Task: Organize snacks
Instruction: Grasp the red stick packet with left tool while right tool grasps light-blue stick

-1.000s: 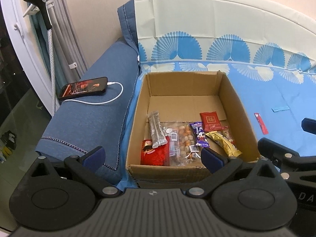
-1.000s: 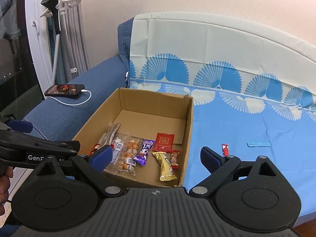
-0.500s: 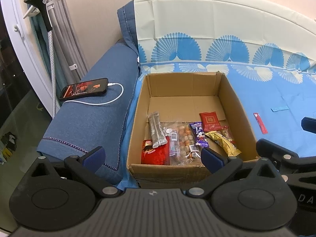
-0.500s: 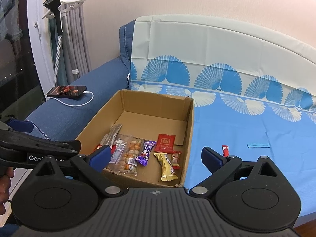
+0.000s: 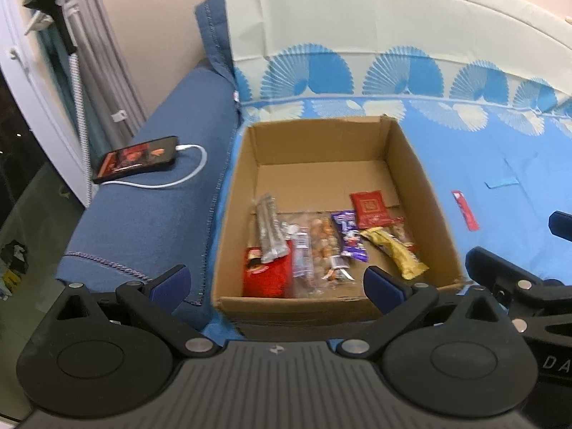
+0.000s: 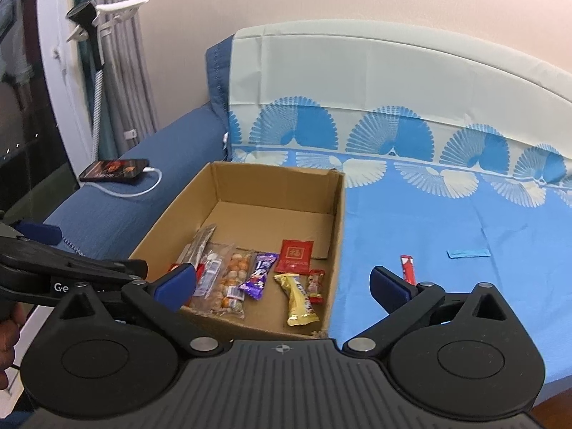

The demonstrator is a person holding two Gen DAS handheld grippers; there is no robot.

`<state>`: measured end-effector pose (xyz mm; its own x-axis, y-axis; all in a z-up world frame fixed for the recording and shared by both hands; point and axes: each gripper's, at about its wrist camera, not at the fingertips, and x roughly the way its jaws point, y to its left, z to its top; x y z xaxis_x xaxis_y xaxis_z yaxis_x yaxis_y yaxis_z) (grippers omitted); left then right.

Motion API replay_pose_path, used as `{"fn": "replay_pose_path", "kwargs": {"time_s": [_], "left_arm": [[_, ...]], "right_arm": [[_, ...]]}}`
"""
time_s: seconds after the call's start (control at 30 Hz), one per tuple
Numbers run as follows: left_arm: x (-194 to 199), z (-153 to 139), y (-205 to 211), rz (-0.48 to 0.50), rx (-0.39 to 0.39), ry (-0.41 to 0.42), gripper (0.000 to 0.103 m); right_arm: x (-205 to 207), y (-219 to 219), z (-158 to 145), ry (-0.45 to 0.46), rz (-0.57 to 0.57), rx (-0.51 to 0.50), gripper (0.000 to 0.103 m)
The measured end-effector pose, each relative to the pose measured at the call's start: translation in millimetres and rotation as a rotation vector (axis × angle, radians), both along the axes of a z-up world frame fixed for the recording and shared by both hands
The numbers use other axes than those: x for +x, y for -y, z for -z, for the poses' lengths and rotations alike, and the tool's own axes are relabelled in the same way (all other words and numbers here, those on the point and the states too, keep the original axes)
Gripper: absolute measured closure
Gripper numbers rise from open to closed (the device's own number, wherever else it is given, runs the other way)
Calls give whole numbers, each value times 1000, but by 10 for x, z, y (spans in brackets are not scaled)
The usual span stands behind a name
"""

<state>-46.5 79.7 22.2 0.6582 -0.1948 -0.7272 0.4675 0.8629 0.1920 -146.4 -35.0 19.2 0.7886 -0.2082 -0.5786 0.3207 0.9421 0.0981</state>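
Observation:
An open cardboard box (image 5: 422, 164) sits on the blue sheet, also seen in the right wrist view (image 6: 339, 214). Inside lie several snacks: a red packet (image 5: 370, 207), a gold bar (image 5: 395, 252), a purple bar (image 5: 348, 237) and a clear bag of orange balls (image 5: 323, 241). A red stick snack (image 6: 408, 269) lies on the sheet just right of the box. My left gripper (image 5: 275, 282) hangs open before the box's near wall, holding nothing. My right gripper (image 6: 284, 284) is over the box's near right corner; its jaws are opening with nothing between them.
A phone (image 5: 139, 159) on a white cable rests on the dark blue sofa arm to the left. A small blue strip (image 5: 502, 180) lies on the sheet at the right. A hand (image 6: 7, 332) shows at the left edge. A steamer stand stands by the curtain.
The right gripper's jaws have spread a little wider. Both views have shifted only slightly; the box and snacks lie as before.

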Motion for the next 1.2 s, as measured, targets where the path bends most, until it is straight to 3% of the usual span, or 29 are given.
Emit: {"fn": "replay_pose_path", "kwargs": {"time_s": [0.27,0.57,0.83,1.07,1.2], "left_arm": [[5,-55,587,68,-4,-55,0],[-36,132,1704,238,44,-146,0],[201,906,2845,349,179,-289,0],[754,1752,3622,274,277,-372,0],[1083,2119,3831,225,235,-447,0]], "right_arm": [[-263,549,119,21,156,21,0],[-701,1531,448,-10,433,85,0],[-759,2433,853,-44,613,194,0],[-271,3217,1349,-103,684,290,0],[164,3575,1598,-105,711,317,0]]}}
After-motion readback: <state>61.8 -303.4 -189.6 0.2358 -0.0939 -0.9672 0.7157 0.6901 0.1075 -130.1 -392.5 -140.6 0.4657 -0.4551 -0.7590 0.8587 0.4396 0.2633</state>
